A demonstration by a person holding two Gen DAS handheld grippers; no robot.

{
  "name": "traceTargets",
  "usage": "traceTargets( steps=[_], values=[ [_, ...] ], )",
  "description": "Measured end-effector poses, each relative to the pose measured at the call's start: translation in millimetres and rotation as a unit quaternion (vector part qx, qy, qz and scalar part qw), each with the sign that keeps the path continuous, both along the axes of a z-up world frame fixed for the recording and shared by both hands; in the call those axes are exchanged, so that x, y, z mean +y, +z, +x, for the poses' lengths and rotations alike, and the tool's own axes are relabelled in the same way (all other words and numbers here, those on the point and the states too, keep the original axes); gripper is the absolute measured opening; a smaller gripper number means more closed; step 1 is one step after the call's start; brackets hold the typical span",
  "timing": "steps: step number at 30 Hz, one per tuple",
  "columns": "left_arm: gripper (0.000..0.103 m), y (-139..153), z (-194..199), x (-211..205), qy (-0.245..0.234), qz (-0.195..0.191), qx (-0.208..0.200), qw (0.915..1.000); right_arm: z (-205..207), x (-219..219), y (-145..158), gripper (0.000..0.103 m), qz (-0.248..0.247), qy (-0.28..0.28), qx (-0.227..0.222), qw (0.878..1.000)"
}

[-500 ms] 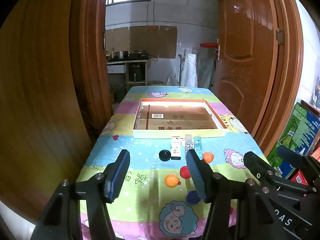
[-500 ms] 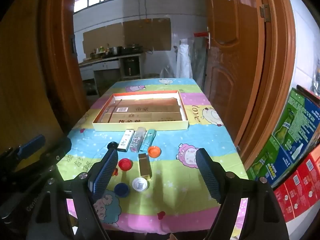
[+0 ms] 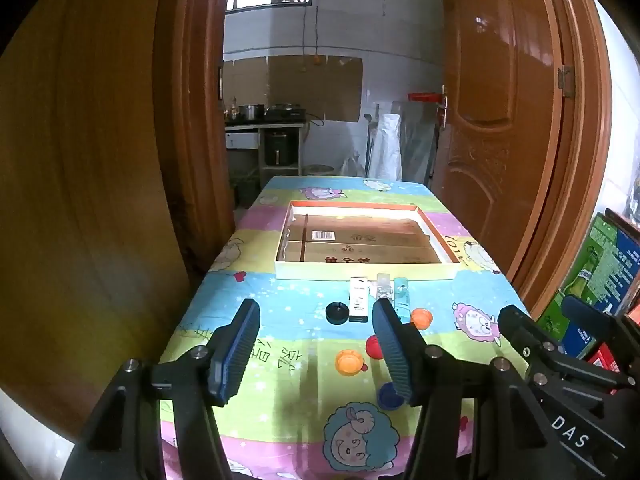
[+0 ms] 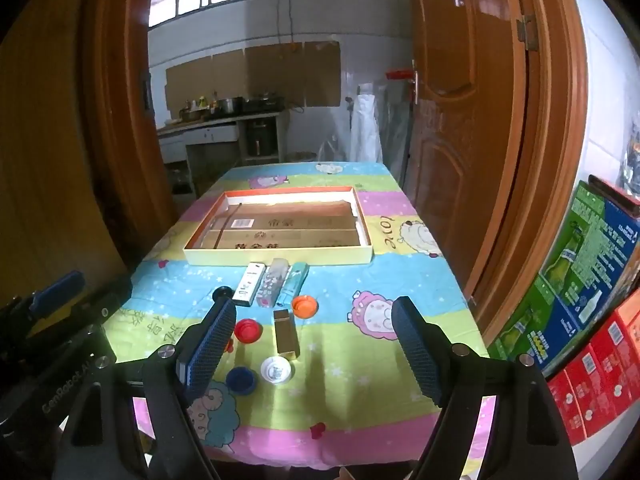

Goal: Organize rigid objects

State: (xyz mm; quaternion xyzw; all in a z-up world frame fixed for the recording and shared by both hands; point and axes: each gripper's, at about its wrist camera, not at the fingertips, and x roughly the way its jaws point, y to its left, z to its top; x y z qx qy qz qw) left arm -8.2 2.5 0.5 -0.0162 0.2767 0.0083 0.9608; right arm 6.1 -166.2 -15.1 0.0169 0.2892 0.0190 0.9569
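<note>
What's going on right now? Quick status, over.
Left gripper and right gripper open, empty, above the table. Caps and lighters loose; box unfilled. Nothing blocking.

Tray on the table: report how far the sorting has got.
Done: nothing visible. The tray holds only its cardboard liner. In hand: nothing; the left tool and right tool both hover open. Left: three slim boxes lined up before the tray, the gold box, and the loose caps, such as the red cap and orange cap, all on the tablecloth.
</note>
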Motion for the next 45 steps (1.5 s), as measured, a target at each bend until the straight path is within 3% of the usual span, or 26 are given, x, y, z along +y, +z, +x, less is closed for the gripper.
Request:
traceTargets(
  steps=[45],
  values=[
    [0.059,-0.1,-5.9,-5.7,0.003,0.000,-0.004,1.0000,-6.5,-1.8,-7.4,0.081,0.003,0.008,0.002,1.000]
  ],
)
